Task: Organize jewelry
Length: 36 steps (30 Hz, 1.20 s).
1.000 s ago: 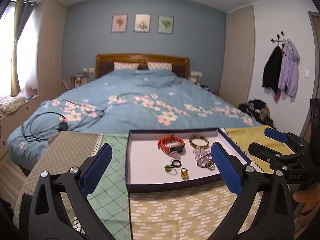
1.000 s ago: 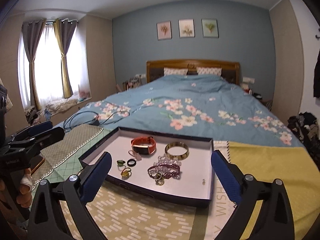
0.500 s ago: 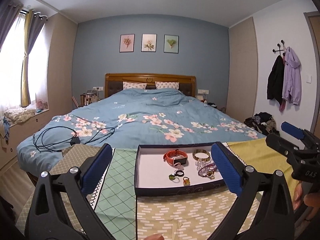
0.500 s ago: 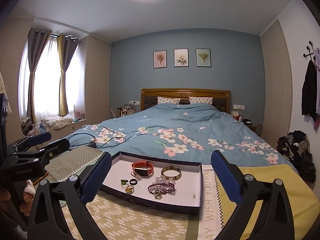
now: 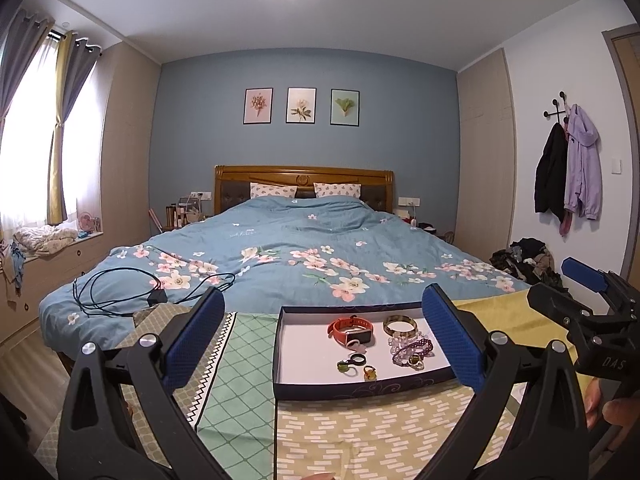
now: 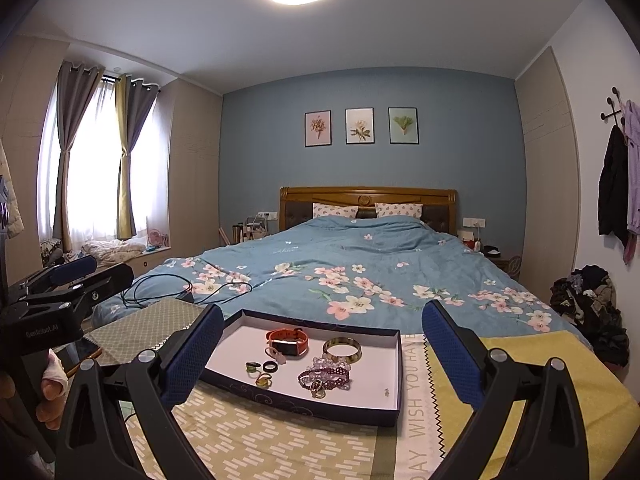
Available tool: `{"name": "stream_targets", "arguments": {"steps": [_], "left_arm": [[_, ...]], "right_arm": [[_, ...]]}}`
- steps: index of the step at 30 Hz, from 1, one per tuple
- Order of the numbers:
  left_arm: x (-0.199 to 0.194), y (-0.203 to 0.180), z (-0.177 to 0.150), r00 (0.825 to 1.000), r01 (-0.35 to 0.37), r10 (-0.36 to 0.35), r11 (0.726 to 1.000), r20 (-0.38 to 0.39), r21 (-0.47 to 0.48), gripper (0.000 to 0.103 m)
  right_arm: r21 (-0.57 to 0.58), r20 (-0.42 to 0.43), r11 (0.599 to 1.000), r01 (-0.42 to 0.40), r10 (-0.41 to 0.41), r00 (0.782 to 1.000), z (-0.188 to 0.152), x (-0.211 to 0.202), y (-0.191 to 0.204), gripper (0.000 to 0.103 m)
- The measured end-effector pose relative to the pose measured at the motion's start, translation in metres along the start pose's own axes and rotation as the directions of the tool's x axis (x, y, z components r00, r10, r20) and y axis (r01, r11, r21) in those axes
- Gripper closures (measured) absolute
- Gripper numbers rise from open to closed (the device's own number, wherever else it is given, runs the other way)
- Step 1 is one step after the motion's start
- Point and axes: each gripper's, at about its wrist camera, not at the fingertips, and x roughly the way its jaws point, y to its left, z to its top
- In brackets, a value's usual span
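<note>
A shallow dark blue tray (image 5: pixel 360 389) (image 6: pixel 304 407) with a white floor lies on patterned cloths at the foot of a bed. It holds an orange smartwatch (image 5: pixel 351 329) (image 6: pixel 289 342), a gold bangle (image 5: pixel 401 326) (image 6: pixel 342 349), purple bead bracelets (image 5: pixel 412 347) (image 6: pixel 326 374) and several small rings (image 5: pixel 356 364) (image 6: pixel 264 372). My left gripper (image 5: pixel 324 344) is open, held back from the tray with nothing between its blue pads. My right gripper (image 6: pixel 322 354) is open too, empty, on the tray's right side.
The bed (image 5: pixel 288 256) with a flowered blue quilt stretches behind the tray. Black cables (image 5: pixel 132 288) lie on its left corner. A phone (image 6: pixel 82 350) lies at the left. Clothes are piled on the floor (image 6: pixel 592 300) at the right, and a hand (image 6: pixel 48 388) holds the left gripper.
Both grippers have pulled back and tilted up, so the tray looks smaller and lower and the ceiling lamp has come into view. Both stay open and empty.
</note>
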Motion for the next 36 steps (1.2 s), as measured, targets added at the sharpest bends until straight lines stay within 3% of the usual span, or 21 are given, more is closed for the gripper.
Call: {"name": "stream_targets", "arguments": {"steps": [36], "left_arm": [[-0.026,-0.007,0.003,0.999,-0.008,0.008,1.000,0.037,0.003,0.006]], "right_arm": [[0.006,0.029,1.000,-0.002,0.002,1.000,0.001,-0.016,0.004,0.007]]}}
